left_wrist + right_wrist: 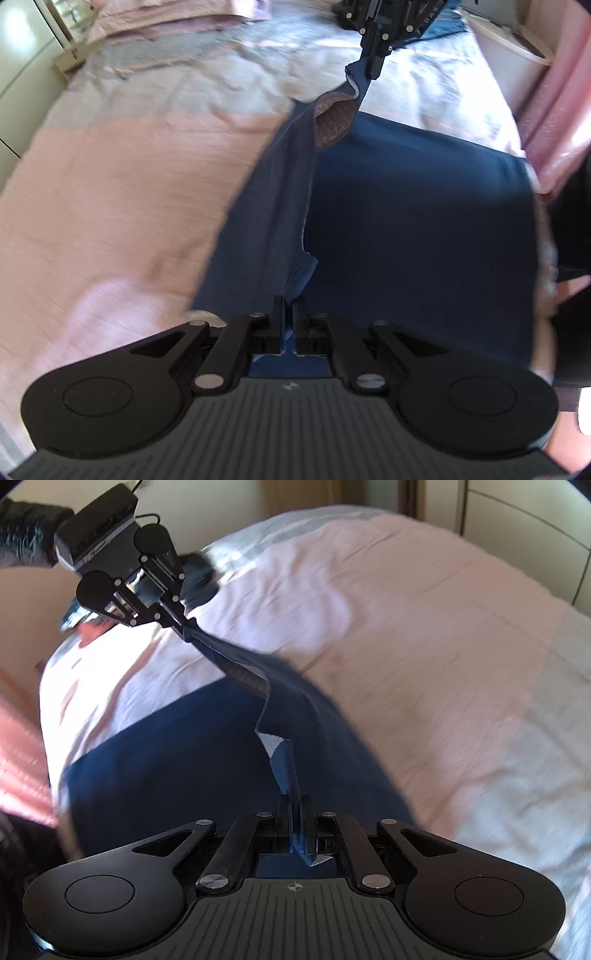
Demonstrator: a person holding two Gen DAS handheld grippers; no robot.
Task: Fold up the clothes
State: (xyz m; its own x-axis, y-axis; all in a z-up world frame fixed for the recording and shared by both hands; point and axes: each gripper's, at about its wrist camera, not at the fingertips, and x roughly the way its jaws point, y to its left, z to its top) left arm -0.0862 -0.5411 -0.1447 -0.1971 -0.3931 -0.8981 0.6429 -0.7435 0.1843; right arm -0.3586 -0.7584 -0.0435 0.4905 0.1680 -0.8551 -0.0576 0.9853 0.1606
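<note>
A dark blue garment [406, 221] lies partly on the bed, with one edge lifted and stretched taut between both grippers. My left gripper [289, 301] is shut on one corner of that edge. At the top of the left wrist view the right gripper [373, 70] pinches the far corner. In the right wrist view my right gripper [295, 801] is shut on the blue fabric [166, 775], and the left gripper [186, 633] holds the other end at the upper left. A lighter inner fold of the cloth [332, 122] shows along the raised edge.
The bed is covered by a pink and white spread [129, 192], rumpled toward the far end. A pink quilted surface [561, 110] runs along the right side. A gloved hand [26, 531] holds the left gripper. Cupboard doors [535, 528] stand beyond the bed.
</note>
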